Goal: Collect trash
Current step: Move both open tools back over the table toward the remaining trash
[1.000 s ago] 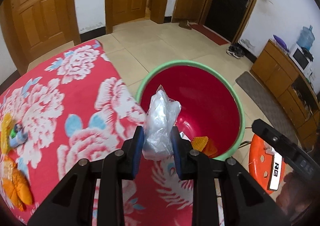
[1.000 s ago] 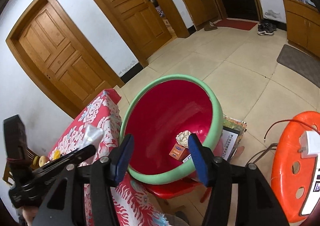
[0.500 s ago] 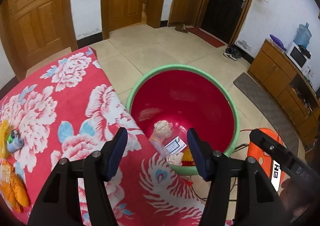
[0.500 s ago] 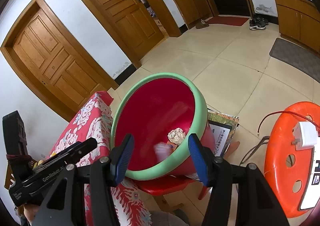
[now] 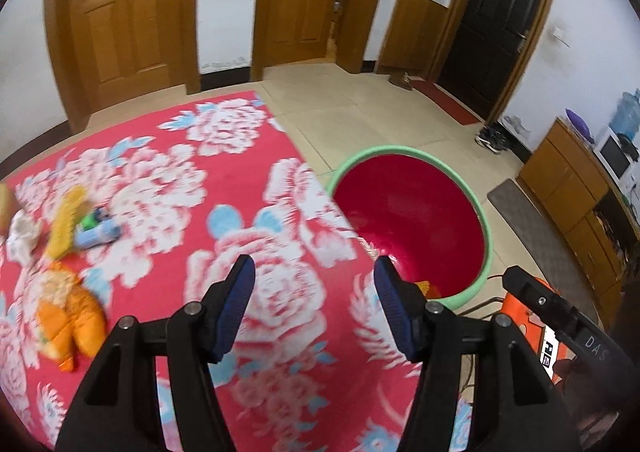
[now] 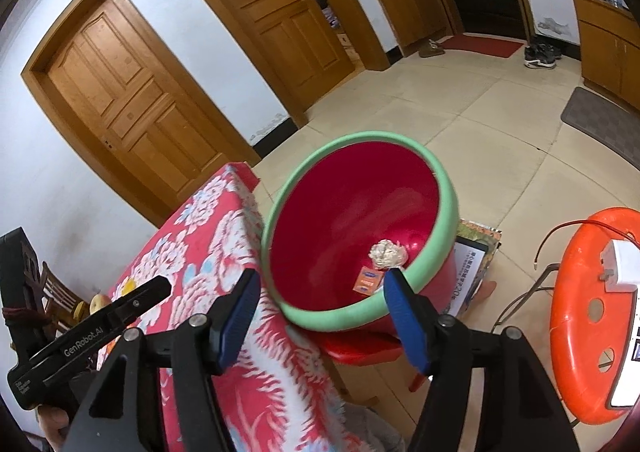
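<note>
Two grippers, both with jaws apart and nothing between them.

We record the left gripper (image 5: 314, 302) over the red floral tablecloth (image 5: 224, 188), a soft printed fabric; its blue ribbed pads stand spread with only cloth showing in the gap. We note the right gripper (image 6: 320, 312) with jaws that have just been opening, bare of any load. At one o'clock from the left jaws sits the round basin (image 5: 478, 212), smooth glossy red plastic with a pale green rolled rim, beside the table edge. Inside it we see a crumpled whitish wad (image 6: 387, 254) and a flat orange packet (image 6: 366, 281), at twelve to one o'clock from the right jaws. Further litter lies on the cloth at nine to ten o'clock from the left jaws: orange peel (image 5: 66, 318), a blue wrapper (image 5: 98, 234), a white scrap (image 5: 22, 238).
</note>
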The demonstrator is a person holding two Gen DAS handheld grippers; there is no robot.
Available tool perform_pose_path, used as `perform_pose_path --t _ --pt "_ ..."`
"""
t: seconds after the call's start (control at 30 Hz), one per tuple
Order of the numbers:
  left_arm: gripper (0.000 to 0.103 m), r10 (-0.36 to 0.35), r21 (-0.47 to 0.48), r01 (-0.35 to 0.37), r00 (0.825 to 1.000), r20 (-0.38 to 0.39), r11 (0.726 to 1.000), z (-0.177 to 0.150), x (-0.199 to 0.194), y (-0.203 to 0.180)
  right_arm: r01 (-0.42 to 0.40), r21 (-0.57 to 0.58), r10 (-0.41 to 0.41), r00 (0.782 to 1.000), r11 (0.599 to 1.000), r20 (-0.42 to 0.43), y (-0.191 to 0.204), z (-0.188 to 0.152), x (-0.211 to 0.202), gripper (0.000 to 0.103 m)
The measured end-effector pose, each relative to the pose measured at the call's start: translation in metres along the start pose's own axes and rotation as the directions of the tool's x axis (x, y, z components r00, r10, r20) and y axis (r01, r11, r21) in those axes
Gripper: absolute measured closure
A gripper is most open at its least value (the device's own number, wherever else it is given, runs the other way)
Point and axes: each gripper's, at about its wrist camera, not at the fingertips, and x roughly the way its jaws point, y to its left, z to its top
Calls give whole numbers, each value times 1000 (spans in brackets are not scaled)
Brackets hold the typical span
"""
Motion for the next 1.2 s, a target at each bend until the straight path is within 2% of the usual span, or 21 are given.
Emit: perform_pose_path --t 0.4,0.57,0.87,1.2 --pt "40 110 -114 -107 994 25 988 -21 -46 66 -54 -75 51 998 996 -31 44 -14 -4 27" --pt "40 168 -163 -163 986 20 973 -31 -61 98 -73 -106 68 996 992 -51 64 -19 0 26" --pt "40 221 -251 -210 975 18 945 -49 -77 147 -110 -203 88 990 973 -112 109 -29 17 25" --pt "40 281 -320 -263 960 11 910 -61 -87 194 -178 -283 121 971 942 -208 164 -42 44 25"
